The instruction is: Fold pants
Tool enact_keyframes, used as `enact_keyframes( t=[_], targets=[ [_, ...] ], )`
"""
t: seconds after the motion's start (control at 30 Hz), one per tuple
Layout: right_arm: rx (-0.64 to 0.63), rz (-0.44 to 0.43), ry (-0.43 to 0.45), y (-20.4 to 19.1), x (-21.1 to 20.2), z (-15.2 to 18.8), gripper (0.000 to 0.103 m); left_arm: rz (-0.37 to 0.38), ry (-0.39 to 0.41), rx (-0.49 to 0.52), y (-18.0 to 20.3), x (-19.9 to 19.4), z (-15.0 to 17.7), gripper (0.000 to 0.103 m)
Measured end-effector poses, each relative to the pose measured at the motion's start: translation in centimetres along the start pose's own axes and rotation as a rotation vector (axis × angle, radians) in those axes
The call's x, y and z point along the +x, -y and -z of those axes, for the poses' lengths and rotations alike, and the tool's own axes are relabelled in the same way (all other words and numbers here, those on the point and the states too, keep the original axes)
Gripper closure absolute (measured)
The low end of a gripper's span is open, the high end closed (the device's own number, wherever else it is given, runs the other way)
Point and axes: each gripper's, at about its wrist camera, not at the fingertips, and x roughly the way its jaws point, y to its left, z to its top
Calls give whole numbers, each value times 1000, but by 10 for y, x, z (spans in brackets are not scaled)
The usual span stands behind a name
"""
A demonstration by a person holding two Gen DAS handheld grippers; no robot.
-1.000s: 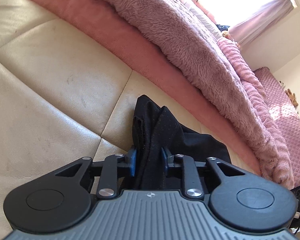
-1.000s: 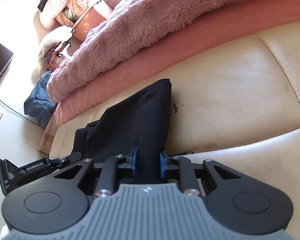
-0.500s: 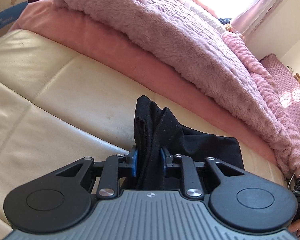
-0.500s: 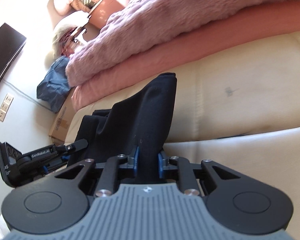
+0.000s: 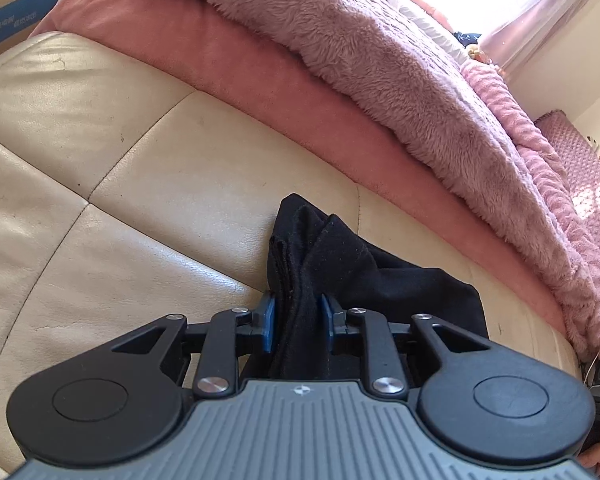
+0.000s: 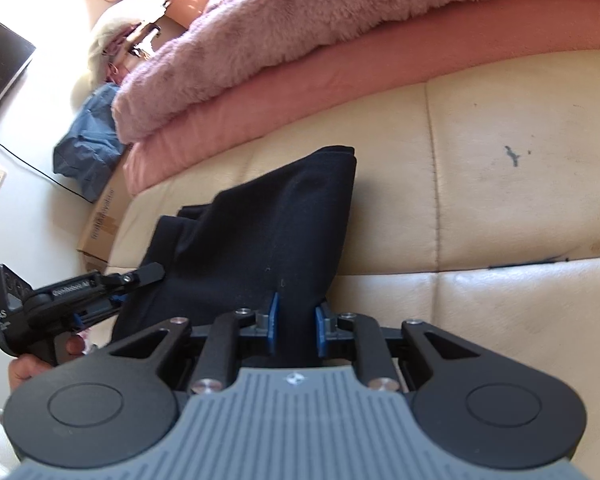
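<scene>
Matt black knit pants (image 5: 340, 256) lie on glossy, creased cream leather cushions (image 5: 100, 152).

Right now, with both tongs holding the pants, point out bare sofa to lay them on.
Bare cream sofa lies right of the black pants, up to the pink cover, and left of them by the seams. It is crowded where the fluffy blanket overhangs.
</scene>
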Motion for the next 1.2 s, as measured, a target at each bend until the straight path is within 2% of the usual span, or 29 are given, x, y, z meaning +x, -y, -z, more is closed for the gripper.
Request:
enact_keyframes(
  t=[0.1,0.2,0.3,0.4,0.6,0.67,0.73,0.93,1.0,1.07,1.2],
  targets=[
    [-23,16,1,0,2,1,89,-7,-3,12,0,1,0,72],
    [-57,44,1,-7,3,0,87,-43,-8,29,3,-1,-1,60],
    [-111,91,13,-20,-2,-1,74,-102,5,75,15,-9,-4,58],
    [-181,133,60,-34,-20,-1,70,-186,91,162,36,-31,-5,55],
    [-325,192,198,-78,-78,4,63,-260,206,365,97,-88,1,53],
    [-355,216,245,-94,-99,9,54,-275,242,417,118,-111,10,51],
    [-381,224,294,-108,-122,18,51,-285,273,450,134,-132,22,48],
    [-441,258,430,-136,-178,63,35,-295,390,512,173,-177,69,35],
    [-467,270,458,-142,-189,81,35,-311,429,529,181,-184,87,34],
    [-498,290,478,-146,-195,101,30,-343,455,549,188,-186,105,29],
    [-542,306,479,-146,-198,139,26,-382,435,609,193,-178,143,26]
  ],
)
